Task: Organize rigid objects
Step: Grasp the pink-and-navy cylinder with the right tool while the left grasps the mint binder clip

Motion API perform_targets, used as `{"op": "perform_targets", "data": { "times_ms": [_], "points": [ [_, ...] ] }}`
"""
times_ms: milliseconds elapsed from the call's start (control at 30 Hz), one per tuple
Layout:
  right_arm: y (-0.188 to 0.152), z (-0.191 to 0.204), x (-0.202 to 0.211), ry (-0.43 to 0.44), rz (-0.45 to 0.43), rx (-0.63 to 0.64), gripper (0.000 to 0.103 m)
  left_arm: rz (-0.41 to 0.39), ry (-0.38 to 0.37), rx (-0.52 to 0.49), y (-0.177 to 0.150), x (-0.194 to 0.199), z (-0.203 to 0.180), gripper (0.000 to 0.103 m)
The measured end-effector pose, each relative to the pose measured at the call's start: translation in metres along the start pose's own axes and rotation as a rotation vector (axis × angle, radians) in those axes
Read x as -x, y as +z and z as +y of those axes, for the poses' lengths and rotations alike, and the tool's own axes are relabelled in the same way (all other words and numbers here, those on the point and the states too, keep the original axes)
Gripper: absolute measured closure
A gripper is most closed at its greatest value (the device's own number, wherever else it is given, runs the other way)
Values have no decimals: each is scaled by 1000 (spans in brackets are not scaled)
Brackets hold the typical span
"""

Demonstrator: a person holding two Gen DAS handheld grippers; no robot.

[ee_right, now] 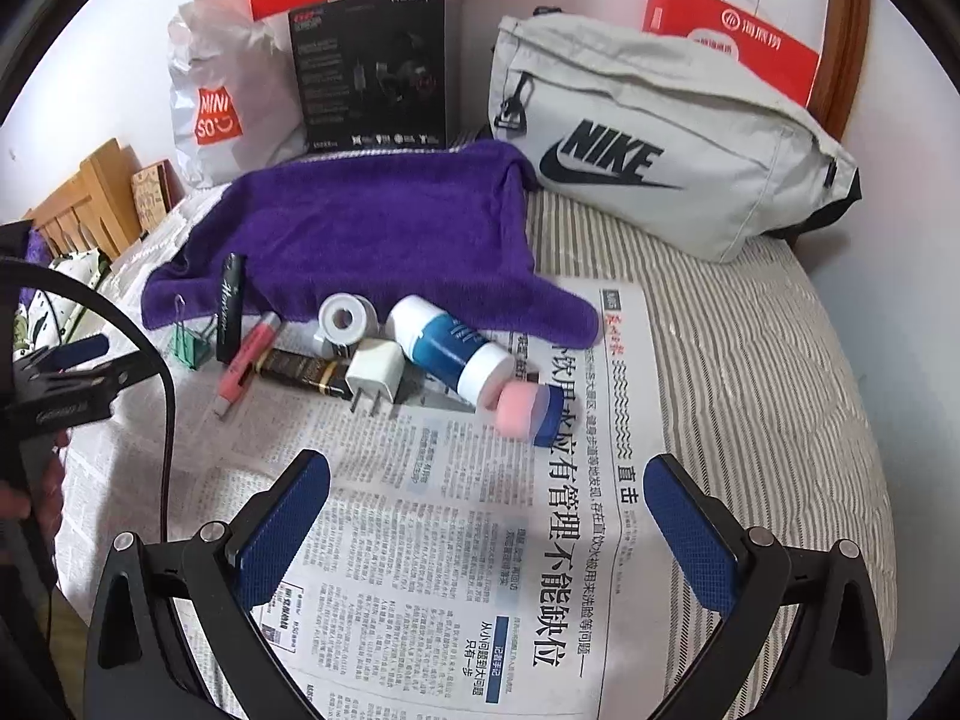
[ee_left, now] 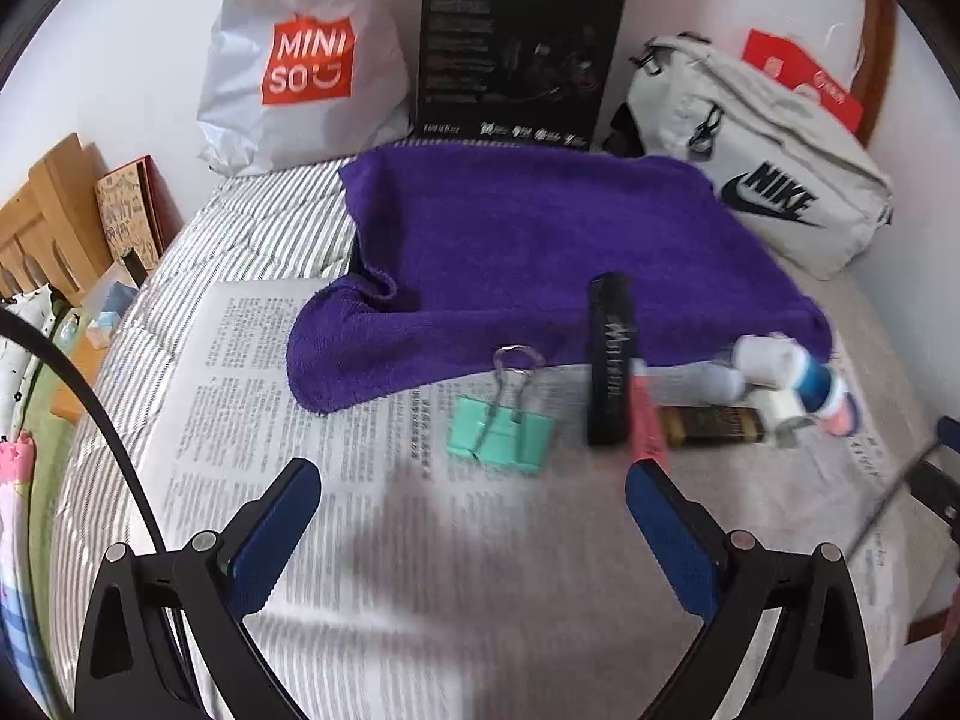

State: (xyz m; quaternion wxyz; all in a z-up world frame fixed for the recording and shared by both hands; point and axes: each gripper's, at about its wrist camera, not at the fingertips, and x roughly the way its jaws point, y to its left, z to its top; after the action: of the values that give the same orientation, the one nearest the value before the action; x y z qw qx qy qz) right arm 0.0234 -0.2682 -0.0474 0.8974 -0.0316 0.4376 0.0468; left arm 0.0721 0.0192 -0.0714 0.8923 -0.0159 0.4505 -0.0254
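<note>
Both sets of jaws are spread wide with nothing in them. The left gripper (ee_left: 474,480) hangs over the newspaper (ee_left: 336,540), and just past its tips sits the mint green binder clip (ee_left: 501,432), wire handle pointing away towards the purple towel (ee_left: 540,252). The right gripper (ee_right: 486,474) is over the same newspaper, more to the right, with the pink-capped thing (ee_right: 528,411) right beyond its tips.

The rest of the clutter sits in a loose bunch along the near edge of the towel. Going left to right in the right wrist view:
- binder clip, far left of the pile
- black stick with script lettering (ee_right: 231,306), lying partly up on the towel
- pink marker (ee_right: 249,360), angled towards the near side
- dark brown and gold tube (ee_right: 303,371), touching the white plug adapter (ee_right: 375,375)
- white tape roll (ee_right: 345,318) behind the adapter
- blue and white bottle (ee_right: 450,348) on its side

Further back against the wall: a Miniso bag (ee_left: 294,60) on the left, a black box (ee_left: 516,54) in the middle, a Nike bag (ee_right: 654,150) on the right with a red paper bag (ee_right: 738,42) behind it. The left wrist view is pretty motion-blurred on the right side.
</note>
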Motion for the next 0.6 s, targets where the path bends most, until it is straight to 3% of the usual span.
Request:
{"op": "perform_targets", "data": {
  "times_ms": [100,433,600],
  "points": [
    [-2,0,-9,-3,22,4,0,11,-17,-9,1,-18,3,9],
    [-5,-17,-40,-23,91,-31,0,-4,-15,-104,7,-38,-5,22],
    [-4,-27,-49,-32,90,-33,0,-19,-36,-155,9,-40,-8,42]
  ]
}}
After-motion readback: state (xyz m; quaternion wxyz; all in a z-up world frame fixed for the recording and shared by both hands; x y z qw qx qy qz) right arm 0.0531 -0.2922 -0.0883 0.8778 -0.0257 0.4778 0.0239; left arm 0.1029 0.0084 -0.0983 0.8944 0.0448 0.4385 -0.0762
